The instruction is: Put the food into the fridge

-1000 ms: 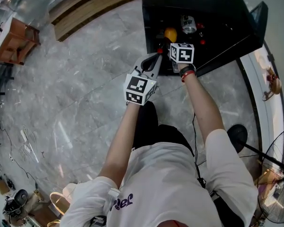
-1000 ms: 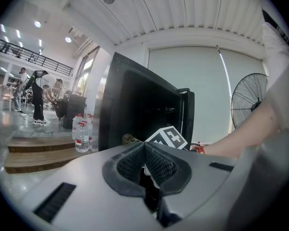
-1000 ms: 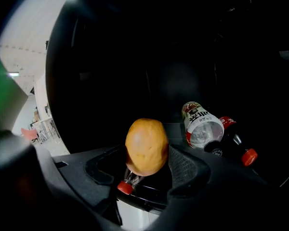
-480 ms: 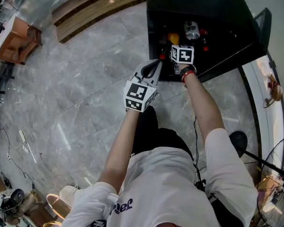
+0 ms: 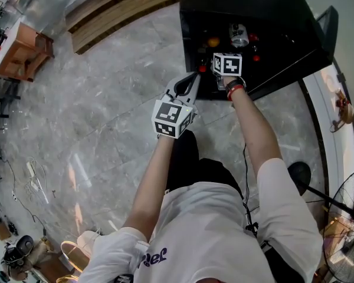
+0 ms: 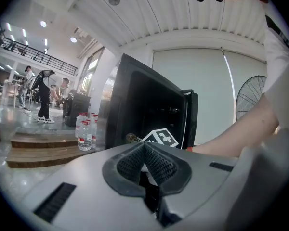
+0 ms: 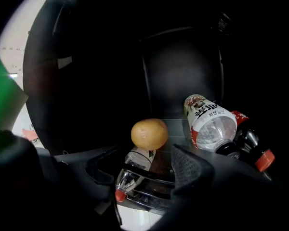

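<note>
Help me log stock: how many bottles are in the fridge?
3: a clear labelled bottle at right, a dark red-capped bottle beside it, a small bottle in front of the orange. More may hide in darkness.

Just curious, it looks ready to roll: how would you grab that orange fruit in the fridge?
I'd pinch the orange fruit across its widest middle, coming in from the open front. It is round, with room on both sides; the clear bottle lies apart.
</note>
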Tool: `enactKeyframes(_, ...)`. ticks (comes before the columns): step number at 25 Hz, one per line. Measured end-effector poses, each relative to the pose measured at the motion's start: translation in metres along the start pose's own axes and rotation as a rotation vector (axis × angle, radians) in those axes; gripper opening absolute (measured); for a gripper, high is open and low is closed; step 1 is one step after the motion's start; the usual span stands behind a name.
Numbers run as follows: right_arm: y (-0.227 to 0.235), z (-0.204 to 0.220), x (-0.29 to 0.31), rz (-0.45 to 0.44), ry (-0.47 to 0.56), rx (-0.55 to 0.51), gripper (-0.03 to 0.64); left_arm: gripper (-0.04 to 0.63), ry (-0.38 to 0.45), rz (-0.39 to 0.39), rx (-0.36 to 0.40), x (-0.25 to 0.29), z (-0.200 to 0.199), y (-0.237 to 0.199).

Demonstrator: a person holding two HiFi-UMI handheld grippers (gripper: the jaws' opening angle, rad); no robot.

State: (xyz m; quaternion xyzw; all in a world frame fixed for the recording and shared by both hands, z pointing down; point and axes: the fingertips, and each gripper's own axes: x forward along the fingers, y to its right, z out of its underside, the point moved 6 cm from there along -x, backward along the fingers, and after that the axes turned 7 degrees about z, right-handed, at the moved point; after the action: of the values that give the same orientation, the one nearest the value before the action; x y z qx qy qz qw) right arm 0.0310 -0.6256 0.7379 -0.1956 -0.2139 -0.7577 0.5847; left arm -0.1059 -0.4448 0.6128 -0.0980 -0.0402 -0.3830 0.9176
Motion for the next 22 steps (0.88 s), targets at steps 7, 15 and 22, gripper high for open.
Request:
enactKeyframes(7,0.004,-0.003,-0.015,-0.009,0.004,0.0,0.298,0.017,-0.017,0.011,0.002,0.003,-0.007,0.009)
enactKeyframes(15,0.008,0.002,-0.046,-0.031,-0.003,0.01,0.298,0.017,-0.05,-0.013,-0.019,-0.001,-0.016,0.028)
enactKeyframes(22,0.011,-0.003,-0.096,-0.01,-0.018,0.018,0.279,0.017,-0.083,-0.058,-0.049,-0.021,-0.031,0.047)
